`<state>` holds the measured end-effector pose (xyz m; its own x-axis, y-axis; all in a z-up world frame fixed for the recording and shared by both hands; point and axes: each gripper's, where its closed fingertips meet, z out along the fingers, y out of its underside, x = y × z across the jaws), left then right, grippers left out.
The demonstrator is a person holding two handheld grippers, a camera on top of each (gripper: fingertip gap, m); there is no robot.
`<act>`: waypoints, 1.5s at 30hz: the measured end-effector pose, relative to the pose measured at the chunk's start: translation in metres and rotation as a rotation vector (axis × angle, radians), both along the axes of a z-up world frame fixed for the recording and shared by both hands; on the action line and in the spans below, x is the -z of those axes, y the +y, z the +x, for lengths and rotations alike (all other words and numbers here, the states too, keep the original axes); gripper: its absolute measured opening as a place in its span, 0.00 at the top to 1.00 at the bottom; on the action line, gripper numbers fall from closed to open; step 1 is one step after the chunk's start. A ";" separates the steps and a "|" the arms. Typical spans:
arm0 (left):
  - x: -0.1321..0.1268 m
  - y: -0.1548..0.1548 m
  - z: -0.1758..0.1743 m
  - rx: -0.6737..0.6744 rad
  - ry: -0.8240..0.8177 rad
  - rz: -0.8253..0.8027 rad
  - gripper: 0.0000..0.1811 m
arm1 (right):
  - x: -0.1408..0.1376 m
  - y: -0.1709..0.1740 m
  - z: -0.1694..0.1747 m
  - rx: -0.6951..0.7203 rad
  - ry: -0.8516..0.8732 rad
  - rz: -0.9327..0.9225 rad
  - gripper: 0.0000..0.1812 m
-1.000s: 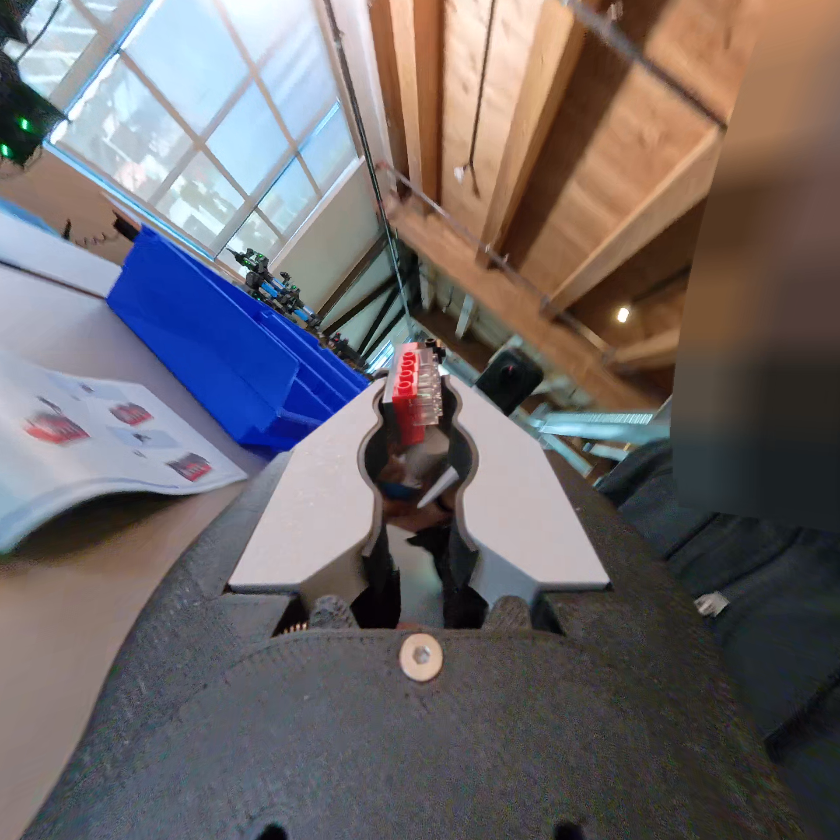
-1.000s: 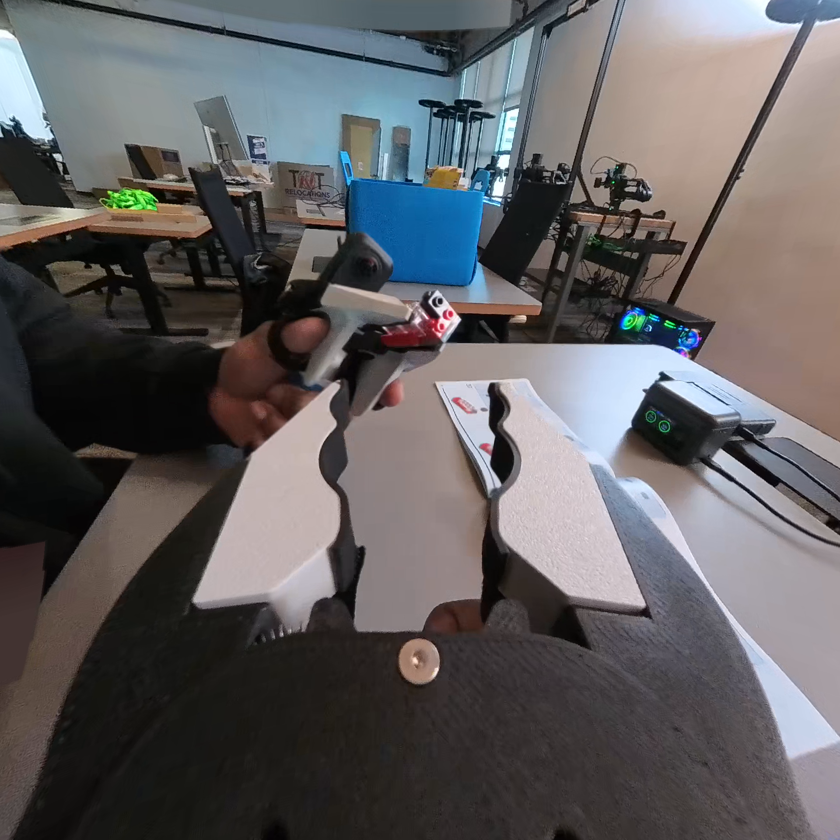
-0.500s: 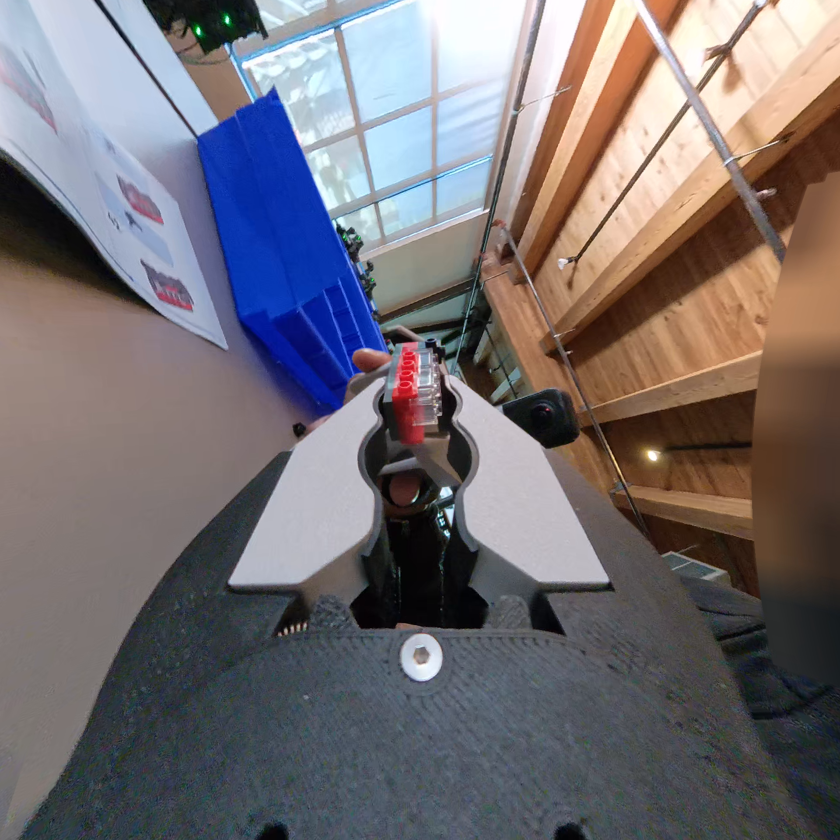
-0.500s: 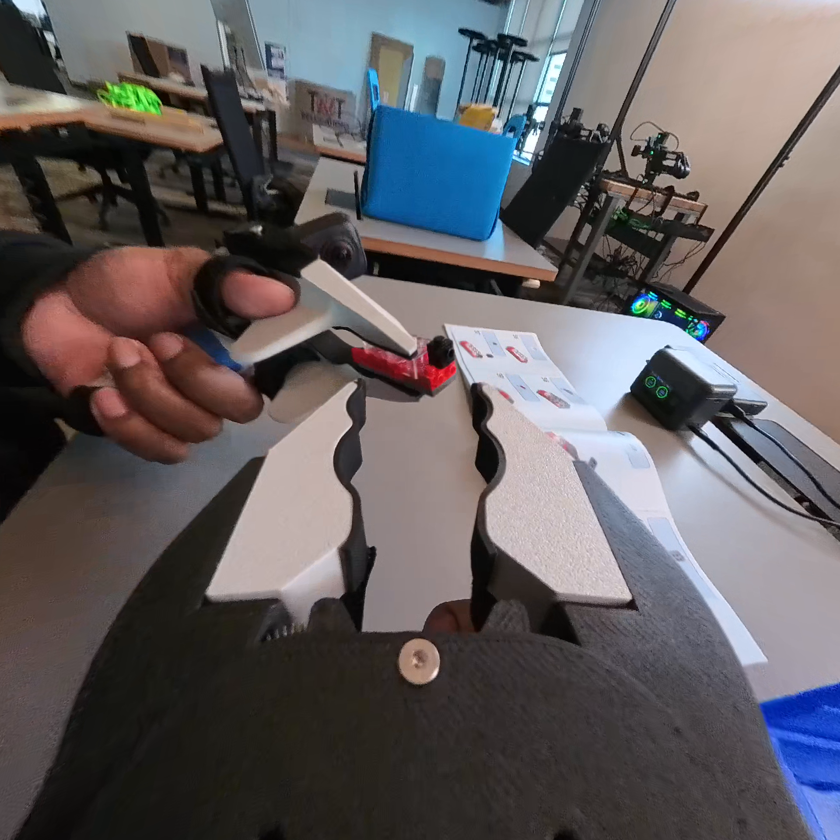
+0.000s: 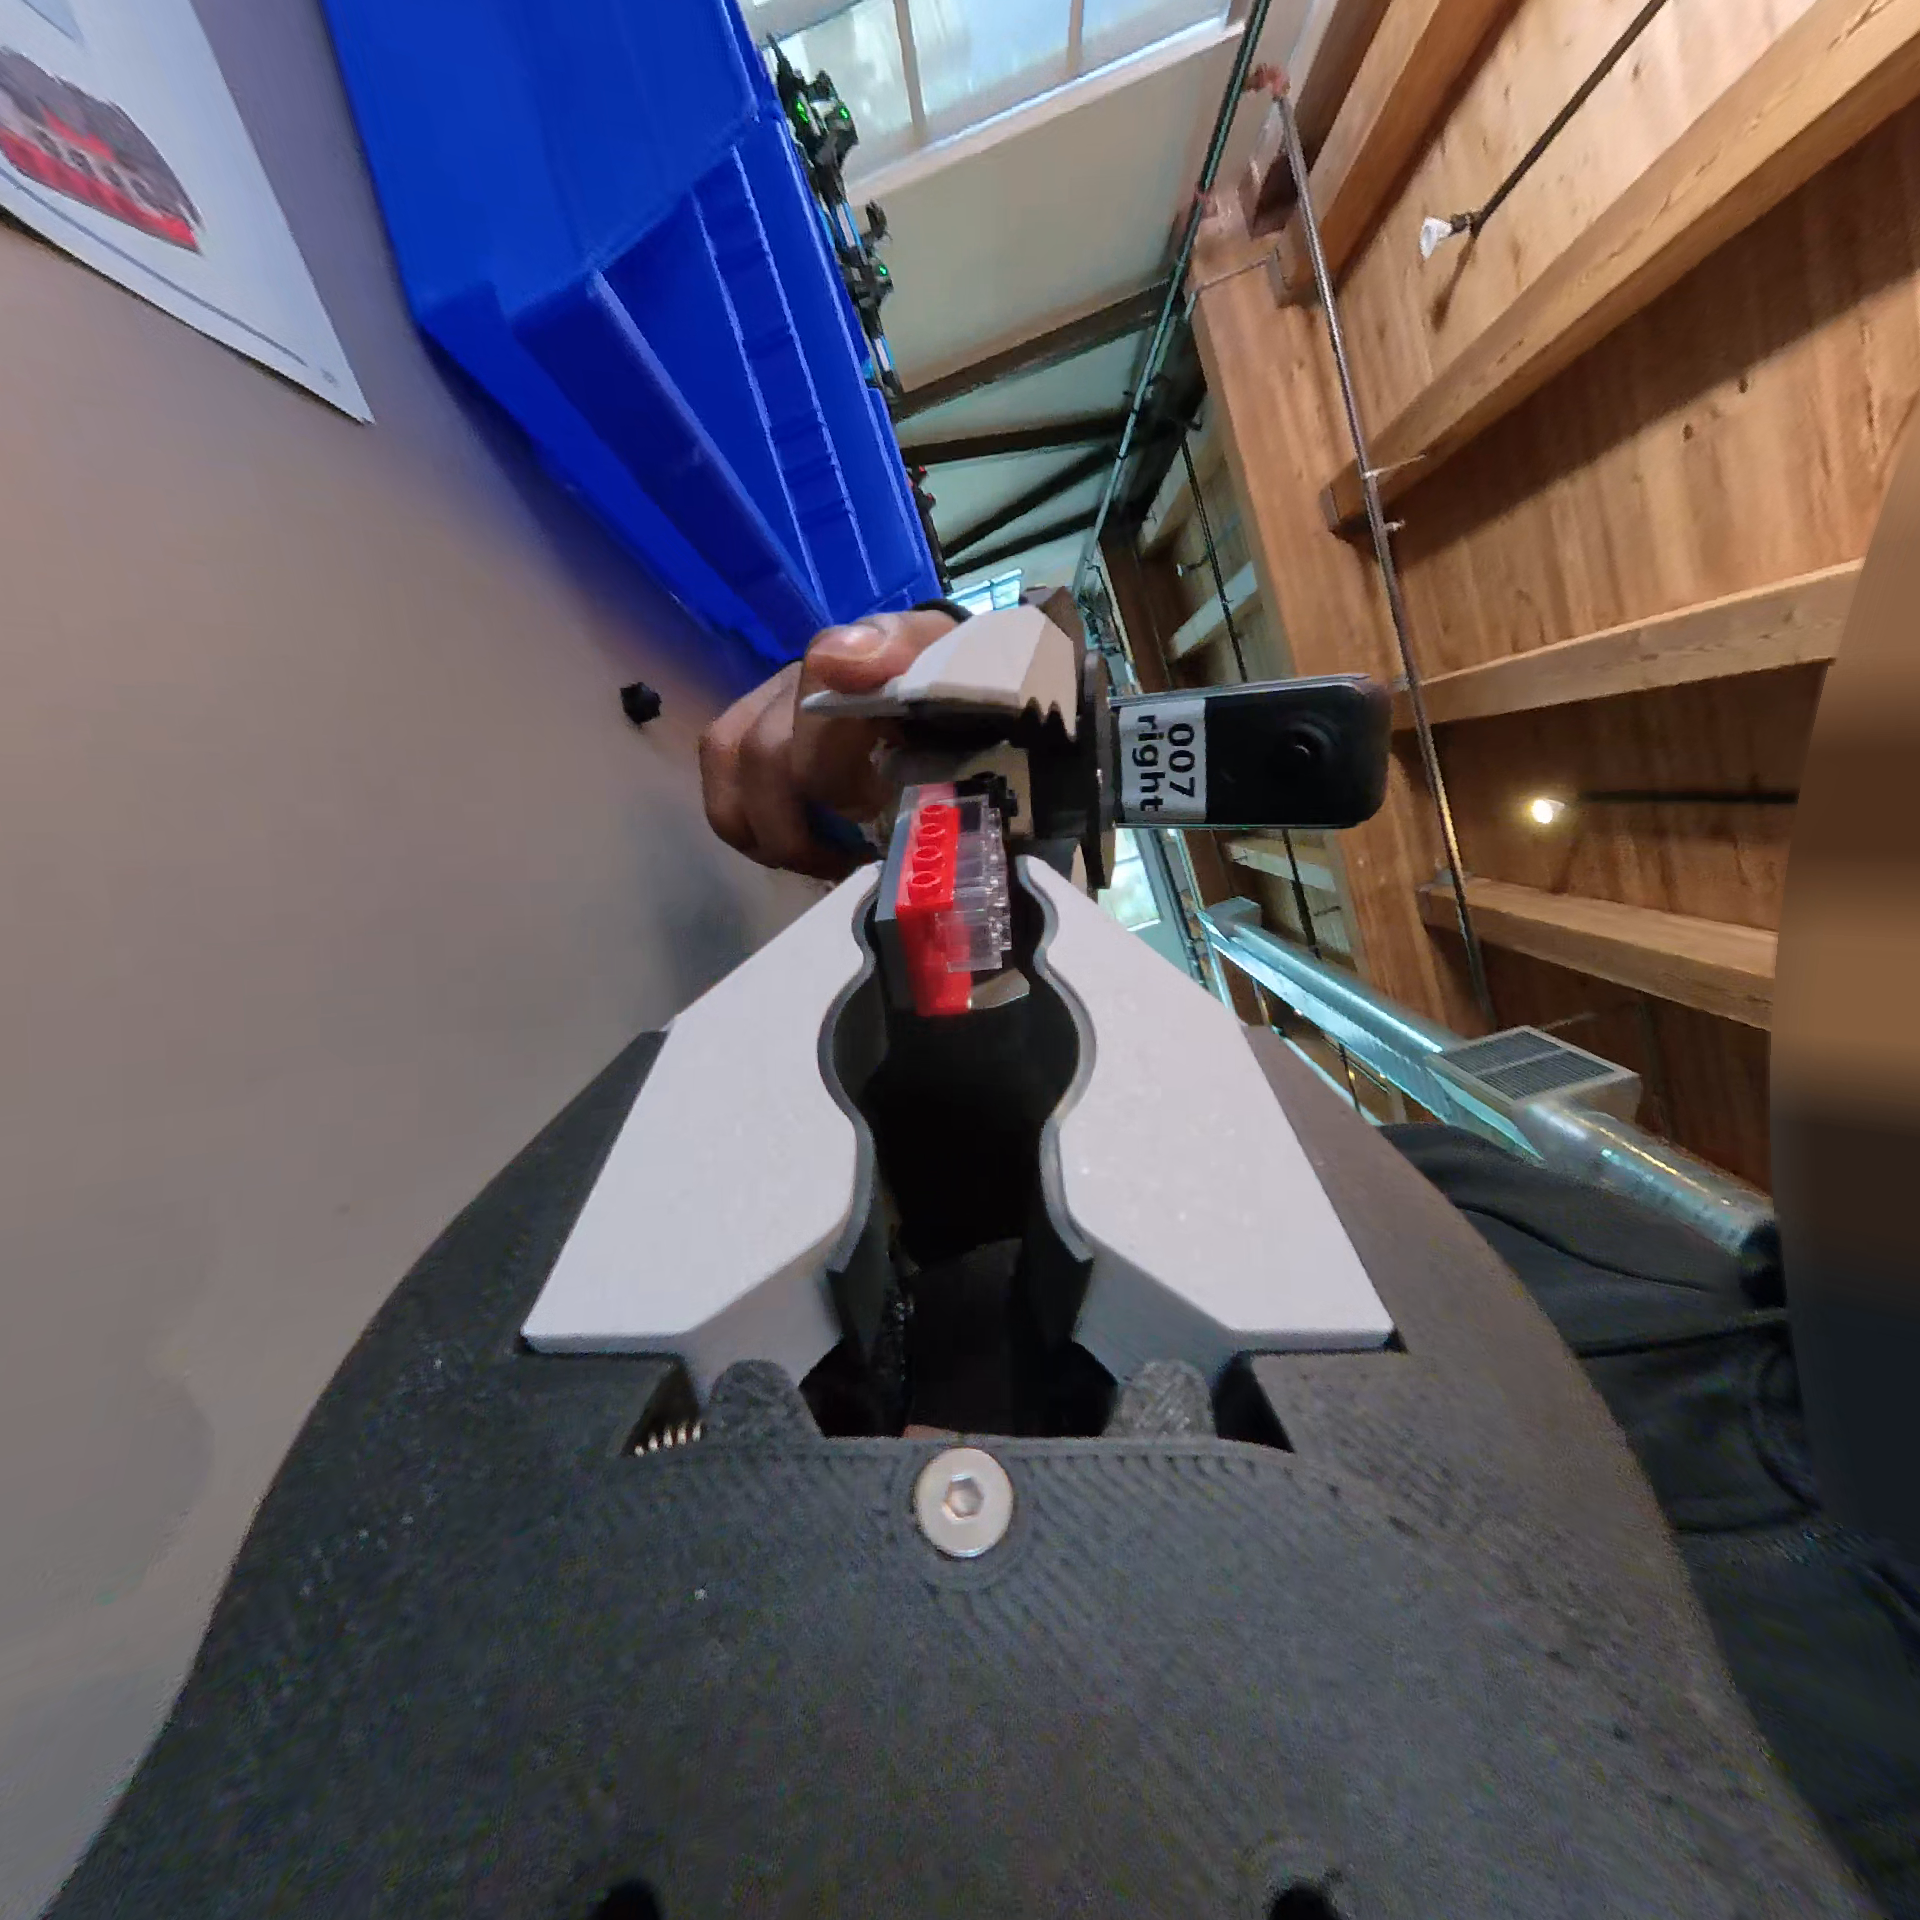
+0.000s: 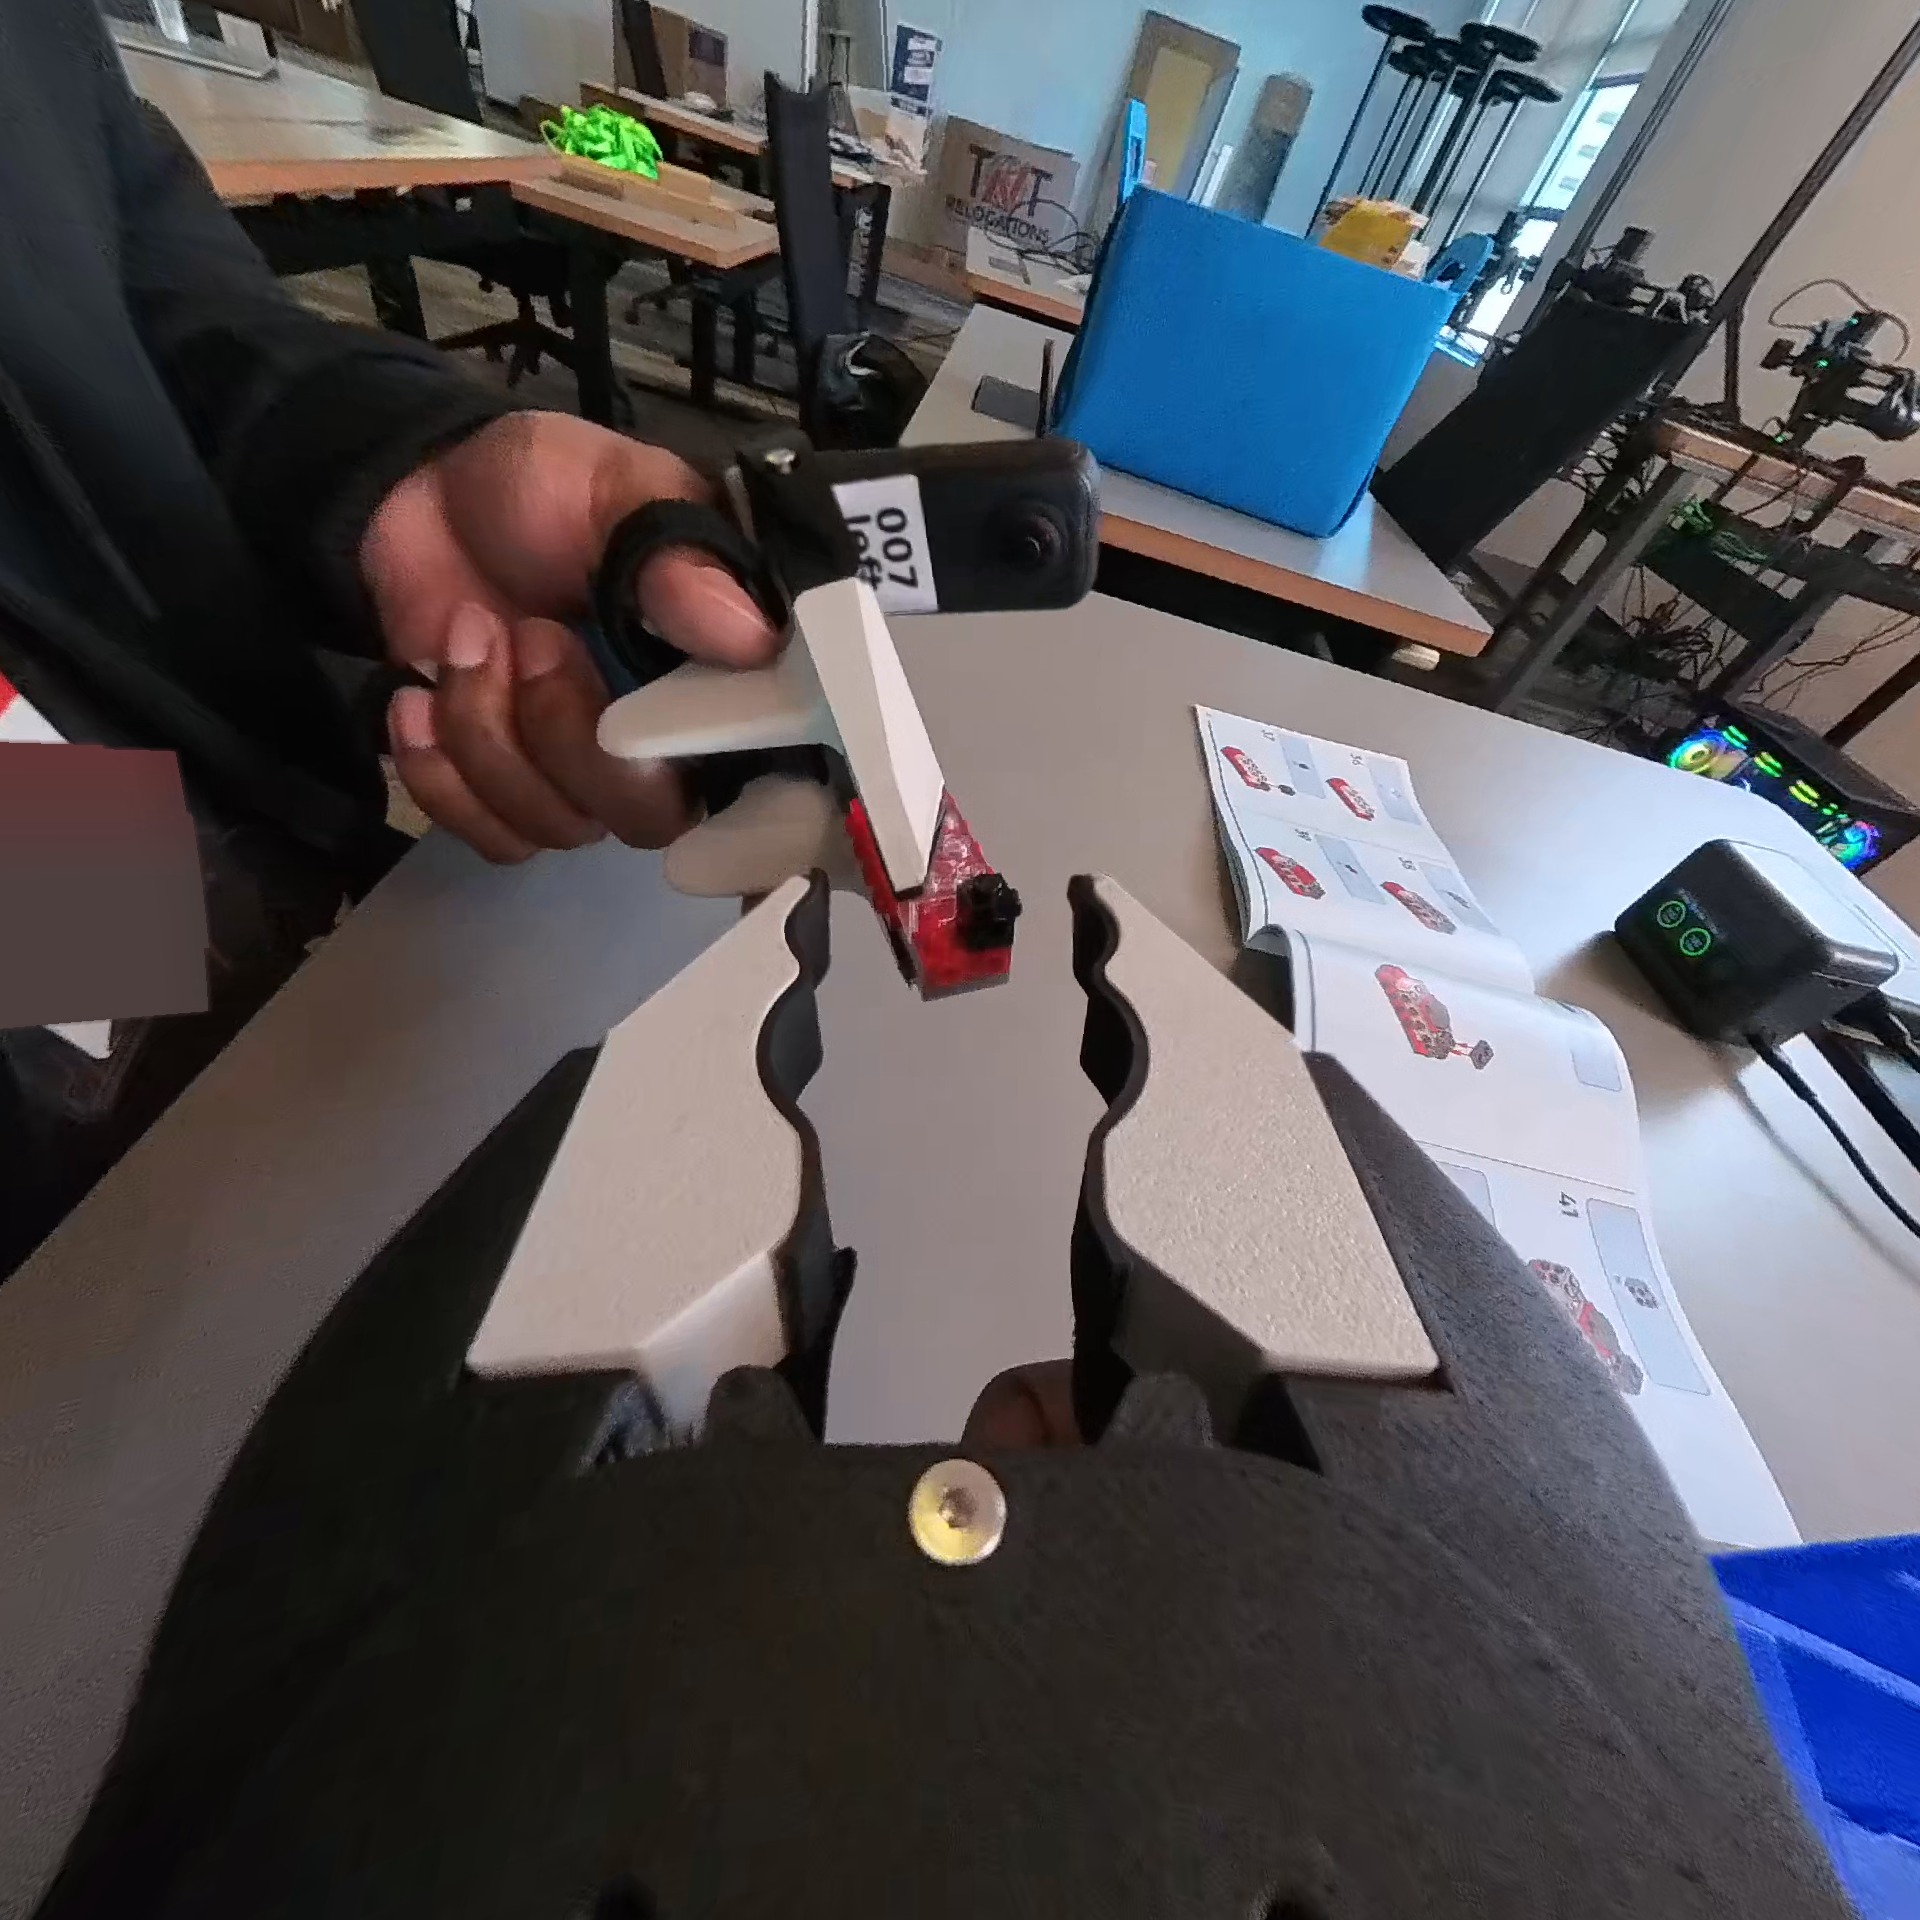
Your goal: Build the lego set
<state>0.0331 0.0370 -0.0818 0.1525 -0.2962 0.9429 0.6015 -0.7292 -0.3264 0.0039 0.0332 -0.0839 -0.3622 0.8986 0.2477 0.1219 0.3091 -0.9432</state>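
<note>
My left gripper is shut on a small lego assembly of red bricks, clear bricks and a grey plate, held above the table. In the right wrist view the same assembly is red with a small black piece on its end. It hangs from the left gripper just in front of my right gripper's tips. My right gripper is open and empty, with the assembly in line with the gap between its fingers. The right gripper also shows in the left wrist view, just beyond the assembly.
An open instruction booklet lies on the grey table to the right. A black box with green lights and cables sits past it. A blue bin is at the near right, also in the left wrist view. A small black piece lies on the table.
The left gripper has rolled and brought the lego assembly down and closer, up to the tips of the open right gripper. Both grippers are nearer each other. The grip is unchanged.
</note>
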 end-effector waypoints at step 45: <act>0.014 0.068 -0.082 -0.270 0.020 0.003 0.89 | -0.234 0.019 -0.063 0.119 0.158 -1.204 0.68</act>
<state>-0.0490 0.1047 -0.0955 0.2448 -0.2452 0.9381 0.7678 -0.5418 -0.3420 -0.0588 0.0526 0.1498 -0.3032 0.6092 -0.7327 -0.0517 -0.7783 -0.6257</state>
